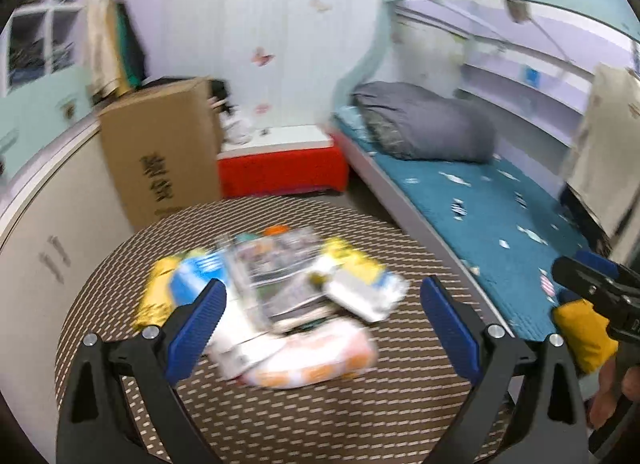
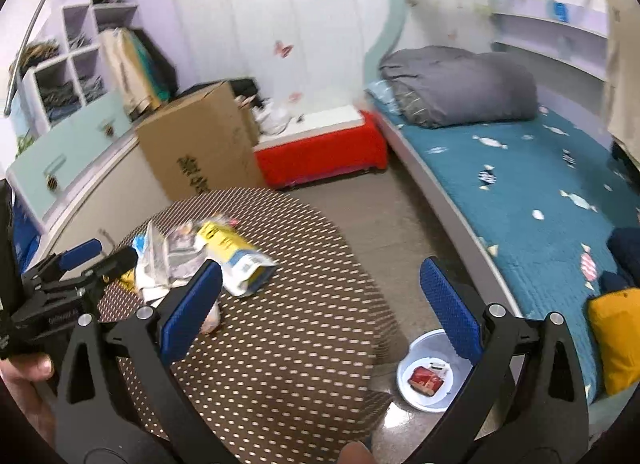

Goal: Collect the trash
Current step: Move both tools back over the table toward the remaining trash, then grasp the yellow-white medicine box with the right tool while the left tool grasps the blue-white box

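While both grippers hang above the round table (image 2: 280, 344), the left gripper (image 1: 320, 328) spreads its jaws wide over the trash pile (image 1: 272, 296), holding nothing; the right gripper (image 2: 320, 304) is also wide and empty. A good grab likely means dropping onto one wrapper at the pile's edge, not the whole heap. The blurred pile shows perhaps five or six wrappers. One bin (image 2: 424, 384) sits on the floor beside the table, with one red packet (image 2: 425, 380) inside.

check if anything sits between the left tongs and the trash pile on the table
Nothing visible does. The left tongs hang open right over the trash pile on the round table, with only air between the pads and the wrappers.
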Demonstrator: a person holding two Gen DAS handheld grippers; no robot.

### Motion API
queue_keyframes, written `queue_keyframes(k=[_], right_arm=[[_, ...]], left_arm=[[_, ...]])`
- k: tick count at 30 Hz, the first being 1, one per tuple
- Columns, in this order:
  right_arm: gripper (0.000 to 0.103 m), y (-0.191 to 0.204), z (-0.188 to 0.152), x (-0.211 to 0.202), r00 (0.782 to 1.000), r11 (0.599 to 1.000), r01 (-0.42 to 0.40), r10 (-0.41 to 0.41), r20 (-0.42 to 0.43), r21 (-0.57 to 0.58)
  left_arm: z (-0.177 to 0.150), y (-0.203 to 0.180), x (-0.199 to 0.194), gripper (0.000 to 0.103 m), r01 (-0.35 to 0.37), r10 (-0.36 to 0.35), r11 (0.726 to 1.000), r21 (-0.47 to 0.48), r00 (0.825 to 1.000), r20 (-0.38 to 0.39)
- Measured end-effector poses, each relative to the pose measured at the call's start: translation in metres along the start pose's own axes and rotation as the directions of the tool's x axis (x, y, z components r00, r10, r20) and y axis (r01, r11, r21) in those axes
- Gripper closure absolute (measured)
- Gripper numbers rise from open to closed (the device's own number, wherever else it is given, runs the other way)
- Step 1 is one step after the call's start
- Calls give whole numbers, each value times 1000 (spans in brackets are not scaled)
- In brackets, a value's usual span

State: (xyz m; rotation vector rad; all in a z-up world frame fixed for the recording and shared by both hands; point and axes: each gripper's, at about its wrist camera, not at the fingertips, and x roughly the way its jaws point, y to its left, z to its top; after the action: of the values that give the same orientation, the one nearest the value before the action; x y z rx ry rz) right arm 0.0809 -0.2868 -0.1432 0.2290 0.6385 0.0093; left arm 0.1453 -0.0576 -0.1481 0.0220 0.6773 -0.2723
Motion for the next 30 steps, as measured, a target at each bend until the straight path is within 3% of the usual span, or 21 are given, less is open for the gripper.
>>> queue_keyframes(k=[7,21,29,30], right_arm=[[6,38,-7,50,993,995,-68,59,-106,-77],[6,53,-7,115,974,985,-121,94,-208,-122],[6,61,-3,154,960,976,-153,110,-256,-155],[6,64,-4,158,958,975,-159,114,-262,-158]], left_arm=[[-12,62,14,8,-88,84,992,-89,996,-44],[-16,82,61,8,-202,185,969,-142,975,-124],[-7,78,87,9,-153,130,975,-159,981,-146],[-8,80,87,18,-145,121,974,-172,982,-144]])
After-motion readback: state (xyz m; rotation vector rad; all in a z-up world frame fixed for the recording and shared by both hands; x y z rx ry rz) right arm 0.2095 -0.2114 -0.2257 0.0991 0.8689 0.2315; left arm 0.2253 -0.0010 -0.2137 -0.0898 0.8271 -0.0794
